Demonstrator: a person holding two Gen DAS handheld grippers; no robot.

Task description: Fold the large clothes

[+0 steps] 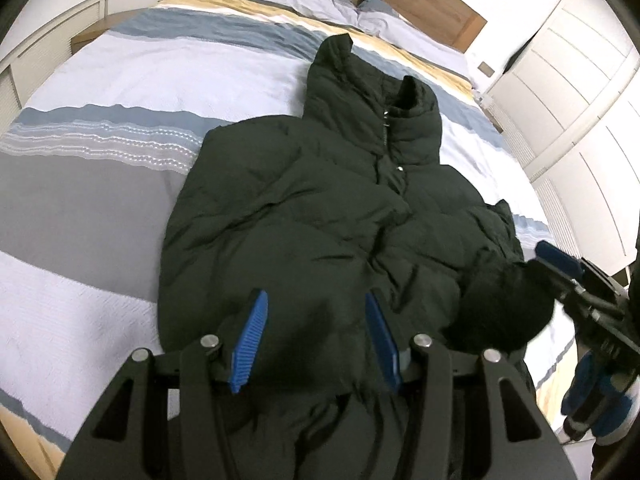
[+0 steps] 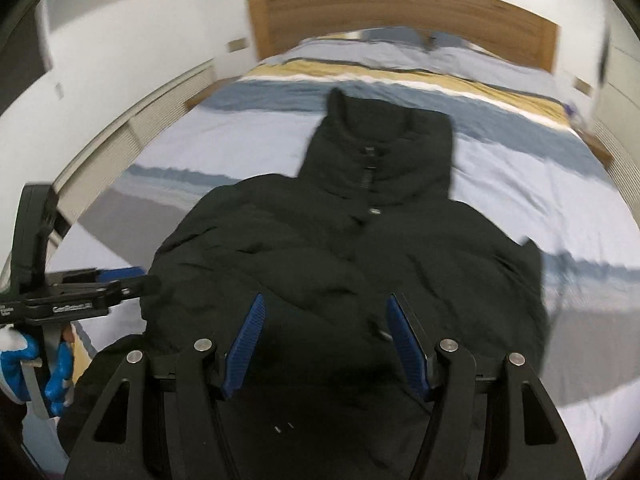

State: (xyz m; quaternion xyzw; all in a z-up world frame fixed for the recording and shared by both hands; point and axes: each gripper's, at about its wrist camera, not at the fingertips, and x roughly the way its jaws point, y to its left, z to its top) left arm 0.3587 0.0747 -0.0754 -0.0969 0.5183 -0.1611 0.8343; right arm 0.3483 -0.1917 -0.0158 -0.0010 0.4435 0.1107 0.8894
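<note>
Two tools hang over a big black coat (image 1: 320, 216) that lies on a bed (image 1: 100, 184). The coat lies flat with its front up and its collar (image 1: 404, 120) far from the tools, toward the wooden headboard (image 2: 400, 20). A zip (image 2: 366, 176) runs down the middle of the collar. Both sleeves look folded in over the coat's body, but the cloth is so dark that it is hard to be sure.

The left tool (image 1: 316, 340) is above the near edge of the coat. Its two blue pads are wide apart and nothing is between them but the coat lying below. It has hold of nothing.

The right tool (image 2: 324, 344) is also above the near part of the coat. Its blue pads are spread wide too, and it grips nothing. Its picture is blurry.

From the left camera, the right tool shows at the right edge, close to a dark bunched part of the coat (image 1: 500, 308). I cannot tell if it touches it. A hand in a blue and white glove (image 1: 600, 396) holds that tool.

From the right camera, the left tool shows at the left edge, beside the coat's left side. A blue and white glove (image 2: 24, 364) holds it as well.

The bed cover has stripes of light blue, grey, white and yellow. Pillows (image 2: 460, 56) lie by the headboard. White cupboards (image 1: 568, 80) stand on one side of the bed.
</note>
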